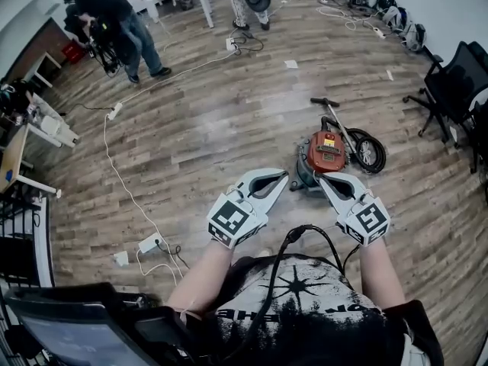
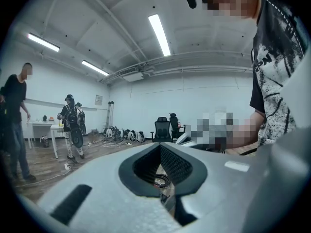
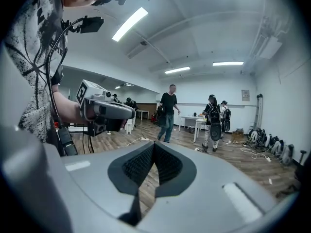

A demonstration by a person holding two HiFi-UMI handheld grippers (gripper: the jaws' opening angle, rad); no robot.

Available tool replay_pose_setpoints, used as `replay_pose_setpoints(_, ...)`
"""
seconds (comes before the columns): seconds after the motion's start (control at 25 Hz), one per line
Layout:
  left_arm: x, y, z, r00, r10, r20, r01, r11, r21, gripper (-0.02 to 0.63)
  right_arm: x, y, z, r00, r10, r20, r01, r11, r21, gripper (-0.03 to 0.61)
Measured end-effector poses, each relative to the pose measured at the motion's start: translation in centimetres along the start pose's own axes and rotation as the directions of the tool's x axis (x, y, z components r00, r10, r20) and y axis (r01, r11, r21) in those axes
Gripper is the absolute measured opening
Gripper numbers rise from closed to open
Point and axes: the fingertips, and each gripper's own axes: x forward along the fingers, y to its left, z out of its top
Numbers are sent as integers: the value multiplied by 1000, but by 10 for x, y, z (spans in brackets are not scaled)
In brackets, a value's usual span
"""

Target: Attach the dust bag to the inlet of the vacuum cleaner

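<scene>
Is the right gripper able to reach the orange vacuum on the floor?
Probably yes: nothing stands between the right gripper and the vacuum, though the person would need to stoop.

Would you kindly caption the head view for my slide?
Both shut, the left gripper and right gripper hover before the vacuum cleaner.

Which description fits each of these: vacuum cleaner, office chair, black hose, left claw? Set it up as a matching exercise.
1. vacuum cleaner
2. office chair
3. black hose
4. left claw

A. at the head view's right edge
B. shut, nothing in it
C. coiled just right of the vacuum cleaner
D. orange-topped, middle of the head view

Pairs: 1-D, 2-A, 3-C, 4-B
</scene>
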Motion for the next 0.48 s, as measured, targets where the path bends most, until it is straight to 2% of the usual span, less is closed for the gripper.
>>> replay_pose_setpoints(0.48, 2, 0, -1, 1000, -15, -11, 15, 1000, 5, 3, -5, 2, 0, 1000, 9, -20, -9, 1000, -8, 6)
